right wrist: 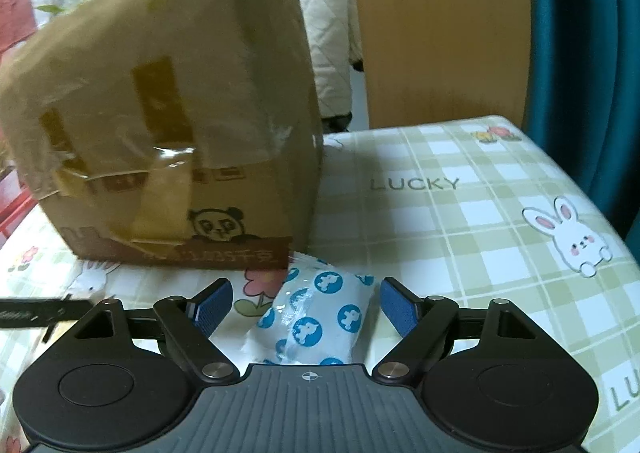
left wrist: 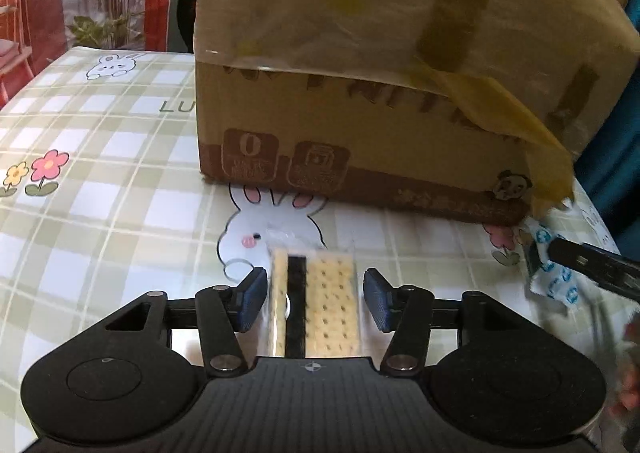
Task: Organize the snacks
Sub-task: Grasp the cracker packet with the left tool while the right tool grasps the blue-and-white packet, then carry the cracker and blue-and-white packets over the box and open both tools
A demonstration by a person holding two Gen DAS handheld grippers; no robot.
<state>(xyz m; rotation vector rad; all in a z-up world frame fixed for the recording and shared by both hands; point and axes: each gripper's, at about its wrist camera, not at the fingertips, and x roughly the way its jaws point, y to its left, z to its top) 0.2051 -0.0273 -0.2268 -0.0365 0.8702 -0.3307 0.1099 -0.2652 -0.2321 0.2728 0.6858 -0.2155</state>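
The right tongs (right wrist: 306,303) stand open around a white snack packet (right wrist: 320,323) printed with blue circles, their blue pads clear of it on both sides. The packet lies on the checked desk (right wrist: 460,245) just before a taped cardboard box (right wrist: 168,133).

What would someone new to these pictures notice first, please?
A big taped cardboard box stands on the checked bunny tablecloth. In front of it, the left gripper straddles a clear pack of crackers, and the right gripper straddles a white packet with blue dots.
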